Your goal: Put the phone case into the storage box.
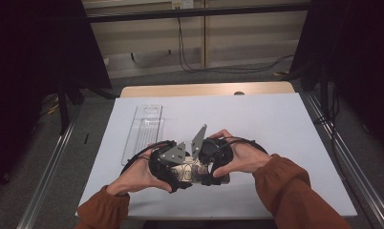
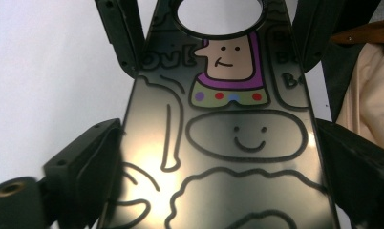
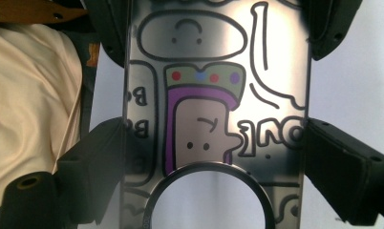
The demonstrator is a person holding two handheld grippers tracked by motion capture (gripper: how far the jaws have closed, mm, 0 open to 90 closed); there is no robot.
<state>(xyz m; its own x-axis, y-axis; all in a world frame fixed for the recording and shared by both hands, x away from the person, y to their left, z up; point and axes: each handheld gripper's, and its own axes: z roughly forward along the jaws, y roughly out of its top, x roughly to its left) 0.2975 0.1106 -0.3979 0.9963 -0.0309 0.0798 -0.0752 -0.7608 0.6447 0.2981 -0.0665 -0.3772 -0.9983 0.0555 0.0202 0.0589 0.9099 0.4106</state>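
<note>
Both your grippers hold one shiny cartoon card.

Your left gripper (image 1: 176, 168) and right gripper (image 1: 205, 164) each squeeze the cartoon card (image 1: 192, 172) by its sides, near the table's (image 1: 276, 124) front edge. A clear tray (image 1: 144, 129) lies toward the left edge.

The case (image 2: 228, 143) is glossy and dark, drawn over with black cartoon outlines, smiley faces and a figure in purple with a green collar dotted red, blue and purple. Black jaws. White table cover (image 1: 276, 119), clear tray (image 1: 144, 129), rust-brown sleeves (image 1: 290, 186).
</note>
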